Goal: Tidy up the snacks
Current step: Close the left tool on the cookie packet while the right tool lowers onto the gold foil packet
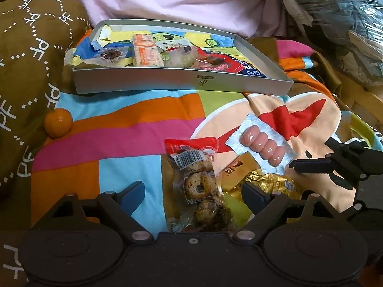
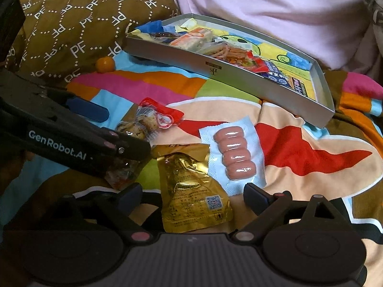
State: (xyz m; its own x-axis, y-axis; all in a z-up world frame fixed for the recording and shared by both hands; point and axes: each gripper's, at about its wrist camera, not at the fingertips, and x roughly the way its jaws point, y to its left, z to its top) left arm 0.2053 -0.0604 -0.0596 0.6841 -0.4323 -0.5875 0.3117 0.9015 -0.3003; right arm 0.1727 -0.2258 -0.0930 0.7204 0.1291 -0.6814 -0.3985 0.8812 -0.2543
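While the patchwork blanket (image 1: 134, 129) is being used as the work area on the bed, the grey tray (image 1: 182, 83) is being seen at its far side, already being filled with several wrapped snacks. Well apart from everything, a small orange (image 1: 58, 122) is being left at the brown pillow's (image 1: 31, 55) edge.

Three packets are still being waited on, close together on the blanket. The egg packet (image 1: 198, 179), clear with a red header, is being framed between the spread fingers of the left gripper (image 1: 195, 197); no pad is being pressed on it. It is being judged lumpy, slick and soft-walled, so a hold across the flat sealed header would likely be safer than a squeeze on the bulges. The gold foil pouch (image 2: 191, 186) is being lined up in the same way by the right gripper (image 2: 194, 197), its jaws standing wide with the pouch's lower part between them, untouched. Crinkly, light and slippery is the likely feel, so the flat bottom seam is being favoured as the place to pinch. The sausage packet (image 2: 233, 155), touching the pouch's right edge, is being left alone; it is probably firm in the middle and thin at the rim.

Both grippers are being held pitched downward, side by side, low over the blanket.
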